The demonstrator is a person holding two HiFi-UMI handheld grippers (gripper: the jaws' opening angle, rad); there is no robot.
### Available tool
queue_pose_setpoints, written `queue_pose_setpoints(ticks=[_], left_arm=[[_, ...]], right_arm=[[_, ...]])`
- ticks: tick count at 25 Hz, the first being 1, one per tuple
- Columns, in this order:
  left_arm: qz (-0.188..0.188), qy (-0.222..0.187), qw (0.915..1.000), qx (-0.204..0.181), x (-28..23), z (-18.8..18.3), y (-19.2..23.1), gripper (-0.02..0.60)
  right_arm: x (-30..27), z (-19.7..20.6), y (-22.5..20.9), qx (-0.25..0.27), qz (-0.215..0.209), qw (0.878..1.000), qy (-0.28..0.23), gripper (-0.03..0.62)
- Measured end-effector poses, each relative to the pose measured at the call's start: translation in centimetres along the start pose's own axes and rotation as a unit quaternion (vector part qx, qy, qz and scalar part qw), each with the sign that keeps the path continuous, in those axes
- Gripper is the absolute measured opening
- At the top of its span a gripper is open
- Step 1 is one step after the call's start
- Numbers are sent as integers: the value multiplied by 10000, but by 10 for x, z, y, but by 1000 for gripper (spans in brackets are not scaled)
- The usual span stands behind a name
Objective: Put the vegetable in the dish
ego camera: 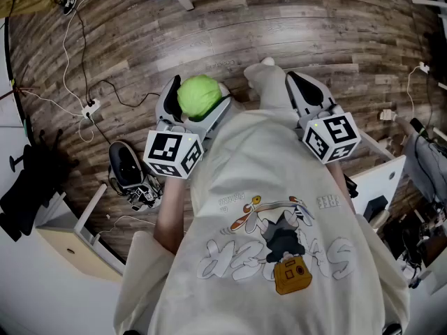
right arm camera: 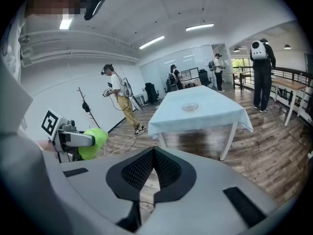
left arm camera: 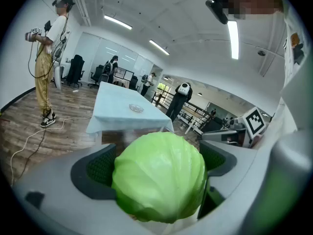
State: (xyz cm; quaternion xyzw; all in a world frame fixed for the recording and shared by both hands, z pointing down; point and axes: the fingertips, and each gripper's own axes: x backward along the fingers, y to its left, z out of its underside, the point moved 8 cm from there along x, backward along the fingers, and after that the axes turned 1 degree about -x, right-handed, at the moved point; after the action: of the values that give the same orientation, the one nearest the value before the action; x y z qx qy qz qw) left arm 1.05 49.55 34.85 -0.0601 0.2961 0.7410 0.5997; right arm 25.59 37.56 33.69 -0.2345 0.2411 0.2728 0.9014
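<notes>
On the left, the left claw (ego camera: 198, 103) is spread as wide as it goes, because the cabbage (left arm camera: 160, 177) it holds is a broad round head. The dark pads (left arm camera: 100, 166) press on its two flanks, and the ball fills the whole gap between them. The head is held clear of the floor (ego camera: 279, 26) and close in front of the person's body, tipped a little downward. That looks like a carrying hold rather than a placing one. Ahead, roughly in the middle of both claw views, stands a tabletop (left arm camera: 117, 114) under a pale blue cloth. A small clear dish (left arm camera: 136, 108) sits alone near its centre, well apart from the cabbage, so the vegetable has yet to be brought across the open floor. On the right, the right claw (right arm camera: 154, 153) has its jaws closed together with nothing between them. It is held beside the body at about the same height, probably to keep it out of the way while the other claw carries the load.
</notes>
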Motion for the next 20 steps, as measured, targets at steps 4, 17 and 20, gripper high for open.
queue_pose_setpoints(ticks=[4, 17, 20], left_arm=[[110, 16, 9999, 104, 6, 23, -13, 535], [210, 417, 9989, 21, 29, 65, -158, 535], [352, 398, 9983, -235, 23, 61, -161, 535]], right_arm=[[-1, 17, 3, 18, -96, 9999, -65, 22], [124, 121, -2, -604, -151, 9980, 98, 23], [131, 120, -4, -703, -35, 9974, -135, 23]])
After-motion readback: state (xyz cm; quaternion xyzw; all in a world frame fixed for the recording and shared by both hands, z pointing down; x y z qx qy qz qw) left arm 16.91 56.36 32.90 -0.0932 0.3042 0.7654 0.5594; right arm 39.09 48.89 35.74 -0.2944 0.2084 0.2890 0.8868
